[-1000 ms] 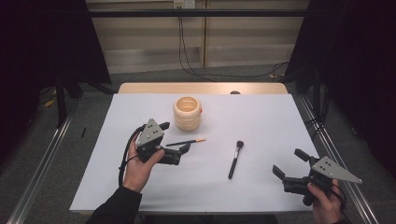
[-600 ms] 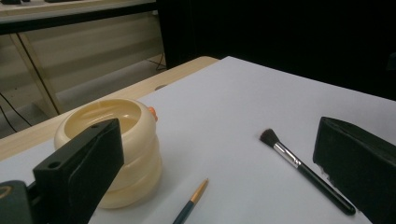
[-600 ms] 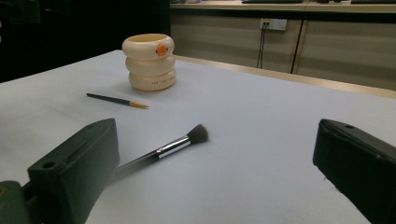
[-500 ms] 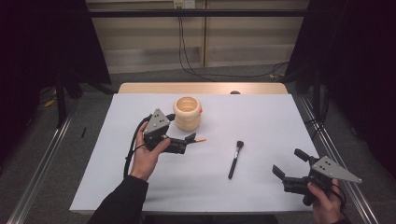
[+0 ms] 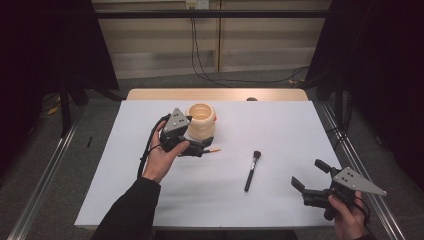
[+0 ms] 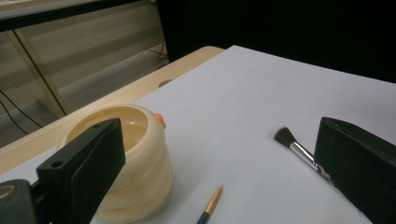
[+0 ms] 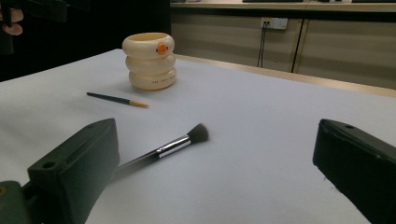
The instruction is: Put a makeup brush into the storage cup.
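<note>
Two tongs are over the white tabletop (image 5: 280, 125), one in each hand. The right tongs (image 5: 311, 176) are nearest to the person, far from the cup (image 5: 200, 121), at the tabletop's near right corner. Their jaws stand wide apart and hold nothing. In the right gripper view the makeup brush (image 7: 175, 144) lies on the tabletop between these jaws but beyond them; its dark handle runs toward the left jaw and its bristles point away.

In the high view the makeup brush (image 5: 251, 170) lies to the right of the cup and nearer to the person, well apart from it, with the bristles at the far end.

The left tongs (image 5: 206, 146) are just in front of the cup, on its near side, held by the left hand (image 5: 162, 159). Their jaws are also apart and grip nothing. The thin brush (image 5: 212, 150) lies on the tabletop just beside the cup, under the left tongs; its orange end sticks out to the right of them. In the left gripper view the thin brush (image 6: 211, 204) lies between the two jaws, and the cup (image 6: 135, 163) stands close behind the left jaw.

The cup is cream, ribbed and upright, with a small orange mark (image 7: 161, 48) on its upper ring. It stands in the far half of the tabletop, a little left of the middle.
</note>
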Available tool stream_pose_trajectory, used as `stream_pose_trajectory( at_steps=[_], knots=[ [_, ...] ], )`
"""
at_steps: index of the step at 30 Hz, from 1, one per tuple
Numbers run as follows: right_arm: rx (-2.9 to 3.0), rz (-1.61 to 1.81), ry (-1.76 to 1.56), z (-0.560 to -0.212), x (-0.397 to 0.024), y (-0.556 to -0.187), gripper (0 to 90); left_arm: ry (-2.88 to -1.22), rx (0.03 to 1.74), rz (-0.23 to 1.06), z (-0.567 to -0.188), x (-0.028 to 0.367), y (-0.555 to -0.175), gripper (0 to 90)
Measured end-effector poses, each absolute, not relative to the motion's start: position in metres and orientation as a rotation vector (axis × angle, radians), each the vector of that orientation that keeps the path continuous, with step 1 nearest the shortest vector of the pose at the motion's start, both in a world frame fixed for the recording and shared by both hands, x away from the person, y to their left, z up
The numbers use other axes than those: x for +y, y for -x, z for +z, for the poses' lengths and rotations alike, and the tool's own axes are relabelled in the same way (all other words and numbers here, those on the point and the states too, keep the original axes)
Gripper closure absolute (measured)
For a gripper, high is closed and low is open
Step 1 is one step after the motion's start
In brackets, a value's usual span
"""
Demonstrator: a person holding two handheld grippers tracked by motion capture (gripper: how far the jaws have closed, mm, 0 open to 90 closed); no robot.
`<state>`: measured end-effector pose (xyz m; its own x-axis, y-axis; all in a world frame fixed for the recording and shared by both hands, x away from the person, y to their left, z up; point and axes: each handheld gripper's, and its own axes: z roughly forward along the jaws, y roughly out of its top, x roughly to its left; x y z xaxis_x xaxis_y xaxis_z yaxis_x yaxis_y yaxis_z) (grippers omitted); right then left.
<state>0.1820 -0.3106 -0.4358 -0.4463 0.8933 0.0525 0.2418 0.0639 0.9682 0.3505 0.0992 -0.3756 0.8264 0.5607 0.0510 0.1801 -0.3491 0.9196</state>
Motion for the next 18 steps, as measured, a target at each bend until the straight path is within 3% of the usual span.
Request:
stream_pose_trajectory(
  at_steps=[18],
  knots=[
    [1.771,1.417,-1.126,-0.436,-0.310,-0.182,0.0,-2.148,0.535,0.389,-0.375,0.080,-0.369,3.9]
  ],
)
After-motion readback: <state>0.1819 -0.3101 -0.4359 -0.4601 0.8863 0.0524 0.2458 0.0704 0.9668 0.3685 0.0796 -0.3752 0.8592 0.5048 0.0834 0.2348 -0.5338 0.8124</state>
